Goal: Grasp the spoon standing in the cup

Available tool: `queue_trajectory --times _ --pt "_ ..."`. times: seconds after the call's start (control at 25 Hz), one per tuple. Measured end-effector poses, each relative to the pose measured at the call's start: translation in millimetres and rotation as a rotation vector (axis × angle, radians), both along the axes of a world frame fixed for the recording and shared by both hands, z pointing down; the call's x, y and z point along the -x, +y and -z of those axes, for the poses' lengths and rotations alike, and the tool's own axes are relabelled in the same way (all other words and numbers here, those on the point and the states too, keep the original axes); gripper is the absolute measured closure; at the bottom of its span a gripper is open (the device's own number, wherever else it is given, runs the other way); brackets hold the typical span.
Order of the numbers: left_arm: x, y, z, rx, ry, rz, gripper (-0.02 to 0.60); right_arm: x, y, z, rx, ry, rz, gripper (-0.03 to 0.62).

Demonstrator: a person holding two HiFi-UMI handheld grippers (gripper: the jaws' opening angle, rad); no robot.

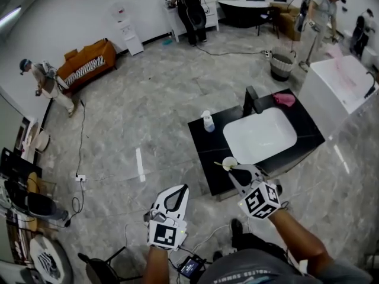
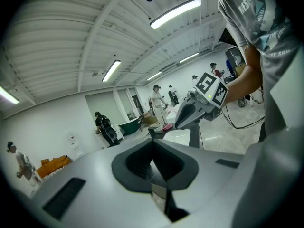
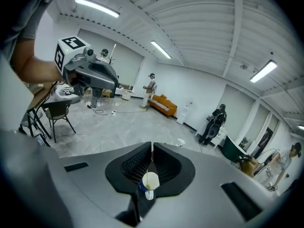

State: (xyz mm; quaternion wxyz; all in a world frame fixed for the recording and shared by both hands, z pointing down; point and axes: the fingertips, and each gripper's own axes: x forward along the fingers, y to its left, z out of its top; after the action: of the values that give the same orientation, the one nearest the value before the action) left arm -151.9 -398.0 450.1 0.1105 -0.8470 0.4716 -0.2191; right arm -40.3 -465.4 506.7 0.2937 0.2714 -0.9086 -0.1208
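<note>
From head height, looks steeply down on the grey marble floor [image 1: 148,111] and the white rectangular basin [image 1: 260,136] in its black counter [image 1: 204,144], close enough to catch the left gripper [image 1: 185,187] and right gripper [image 1: 231,169] at the lower edge. From just behind the jaws of the left gripper [image 2: 152,139], tilts up toward the white ribbed ceiling [image 2: 95,32], taking in the right gripper [image 2: 176,125] and that basin [image 2: 180,136] beyond. From behind the jaws of the right gripper [image 3: 152,144], faces roughly level across that floor [image 3: 133,122], sharing the left gripper [image 3: 115,86] and the orange sofa [image 3: 164,105] [image 1: 89,64] with the head view.
</note>
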Motion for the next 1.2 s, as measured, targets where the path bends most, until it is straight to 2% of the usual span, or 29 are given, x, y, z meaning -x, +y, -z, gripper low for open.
queue_trajectory --times 0.4,0.48,0.56,0.96,1.2 --pt "10 -28 -45 0.104 0.016 0.077 0.580 20 -42 -93 0.158 0.074 0.075 0.557" --pt "11 -32 -53 0.121 0.021 0.087 0.580 23 -48 -109 0.184 0.087 0.080 0.509" --pt "11 -34 -60 0.135 0.015 0.091 0.580 27 -52 -124 0.205 0.102 0.086 0.501" --pt "17 -37 -96 0.208 0.051 0.137 0.580 41 -69 -181 0.263 0.158 0.083 0.489" --pt "17 -40 -112 0.221 0.055 0.136 0.580 44 -74 -205 0.278 0.191 0.080 0.487"
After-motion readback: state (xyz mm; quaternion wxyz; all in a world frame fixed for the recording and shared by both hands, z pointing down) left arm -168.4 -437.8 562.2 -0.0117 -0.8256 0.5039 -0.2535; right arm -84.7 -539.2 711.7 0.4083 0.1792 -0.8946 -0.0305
